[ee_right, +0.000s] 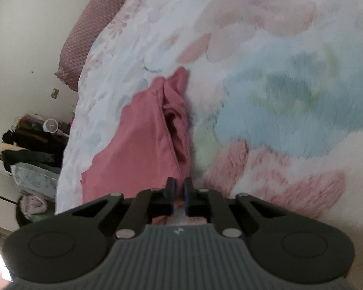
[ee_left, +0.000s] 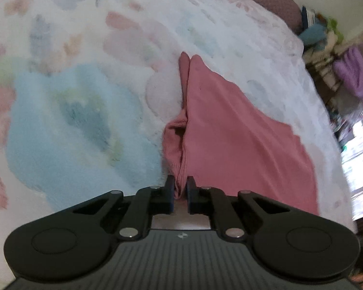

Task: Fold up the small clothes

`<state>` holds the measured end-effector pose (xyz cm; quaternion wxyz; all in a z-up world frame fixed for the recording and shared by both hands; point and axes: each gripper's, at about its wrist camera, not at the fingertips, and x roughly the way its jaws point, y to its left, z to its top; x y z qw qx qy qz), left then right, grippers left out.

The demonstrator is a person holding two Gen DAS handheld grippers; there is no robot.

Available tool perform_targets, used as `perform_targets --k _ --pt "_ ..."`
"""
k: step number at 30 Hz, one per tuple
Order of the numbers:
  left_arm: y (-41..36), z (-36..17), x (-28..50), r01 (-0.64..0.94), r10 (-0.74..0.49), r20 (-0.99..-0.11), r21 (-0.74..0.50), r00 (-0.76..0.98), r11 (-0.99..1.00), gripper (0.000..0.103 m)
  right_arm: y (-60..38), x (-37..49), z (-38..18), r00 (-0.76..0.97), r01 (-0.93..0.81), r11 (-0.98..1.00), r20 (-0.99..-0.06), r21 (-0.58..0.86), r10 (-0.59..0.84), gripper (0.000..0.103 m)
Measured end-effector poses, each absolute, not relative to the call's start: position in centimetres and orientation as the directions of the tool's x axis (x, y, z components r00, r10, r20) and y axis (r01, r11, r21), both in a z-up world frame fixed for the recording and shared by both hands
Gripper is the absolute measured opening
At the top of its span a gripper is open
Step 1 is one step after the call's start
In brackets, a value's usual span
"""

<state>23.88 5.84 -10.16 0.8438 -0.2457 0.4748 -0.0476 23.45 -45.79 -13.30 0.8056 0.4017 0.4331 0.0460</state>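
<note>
The pink garment runs hidden under the left gripper (room clutter beyond blurs).

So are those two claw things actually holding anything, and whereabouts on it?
Yes. Both pinch the pink garment by its near edge: the left gripper on a bunched fold, the right gripper likewise.

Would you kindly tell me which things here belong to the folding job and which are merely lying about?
In the job: pink garment, left tool, right tool.

Lying about: fluffy pastel blanket, purple pillow, clothes pile by the wall.
</note>
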Motion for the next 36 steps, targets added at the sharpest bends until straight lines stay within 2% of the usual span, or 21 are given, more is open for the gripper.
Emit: perform_targets --k 3,6,8,9,11,13,15,16,19,23,26,28,29,32,34,36 --pt "4.0 -11.1 24.2 -0.104 -0.22 -0.843 -0.307 0.49 0.946 0.008 -45.6 23.4 -13.3 0.587 0.265 0.744 -0.715 0.614 0.381 0.001" --pt "3.7 -12.3 24.2 -0.104 -0.197 -0.857 -0.277 0.476 0.955 0.01 -44.9 23.8 -15.0 0.547 0.278 0.772 -0.754 0.572 0.363 0.001" --pt "3.6 -12.0 24.4 -0.105 -0.197 -0.857 -0.278 0.476 0.955 0.019 -44.5 24.2 -15.1 0.544 0.272 0.78 -0.759 0.563 0.359 0.003" --pt "3.6 -11.6 24.5 -0.096 -0.192 -0.859 -0.268 0.474 0.959 0.021 -44.3 24.4 -14.8 0.543 0.258 0.788 -0.759 0.559 0.361 0.009" --pt "3.5 -10.9 24.5 -0.069 -0.167 -0.857 -0.229 0.487 0.971 0.034 -43.9 24.6 -13.8 0.542 0.215 0.818 -0.762 0.534 0.355 0.017" --pt "3.6 -9.6 24.6 -0.057 -0.137 -0.84 -0.195 0.525 0.979 0.04 -43.8 24.8 -12.9 0.555 0.176 0.846 -0.76 0.504 0.337 0.031" --pt "4.1 -8.4 24.7 -0.06 -0.116 -0.804 -0.185 0.583 0.981 0.051 -44.1 25.1 -12.0 0.576 0.147 0.855 -0.746 0.497 0.334 0.035" --pt "4.3 -8.0 25.0 -0.065 -0.117 -0.79 -0.194 0.601 0.979 0.054 -44.3 25.5 -11.6 0.587 0.137 0.851 -0.734 0.507 0.342 0.041" --pt "4.6 -7.3 26.3 -0.075 -0.142 -0.776 -0.236 0.614 0.969 0.054 -45.0 27.1 -11.1 0.609 0.138 0.828 -0.706 0.543 0.362 0.055" --pt "3.9 -7.1 28.5 -0.049 -0.159 -0.769 -0.24 0.62 0.969 0.053 -45.5 30.3 -10.8 0.637 0.152 0.815 -0.686 0.559 0.352 0.055" --pt "2.7 -7.6 30.4 -0.026 -0.173 -0.767 -0.24 0.618 0.97 0.053 -45.9 33.2 -10.7 0.652 0.149 0.794 -0.662 0.589 0.369 0.05" --pt "2.2 -7.7 31.9 -0.006 -0.188 -0.76 -0.245 0.622 0.969 0.051 -46.1 35.2 -10.7 0.659 0.143 0.786 -0.65 0.601 0.378 0.039" --pt "2.0 -7.6 32.4 -0.004 -0.193 -0.759 -0.249 0.622 0.968 0.051 -46.0 36.4 -10.9 0.66 0.143 0.781 -0.647 0.607 0.382 0.038" --pt "1.3 -8.1 34.4 -0.002 -0.187 -0.763 -0.239 0.619 0.971 0.049 -46.4 39.4 -11.5 0.662 0.148 0.758 -0.633 0.635 0.4 0.036" --pt "0.9 -8.6 35.6 -0.002 -0.179 -0.769 -0.228 0.614 0.974 0.047 -46.4 41.2 -12.1 0.655 0.159 0.75 -0.637 0.642 0.406 0.03" --pt "0.7 -9.2 36.6 -0.004 -0.172 -0.778 -0.219 0.604 0.976 0.045 -46.3 42.9 -13.1 0.636 0.166 0.751 -0.651 0.639 0.414 0.03"
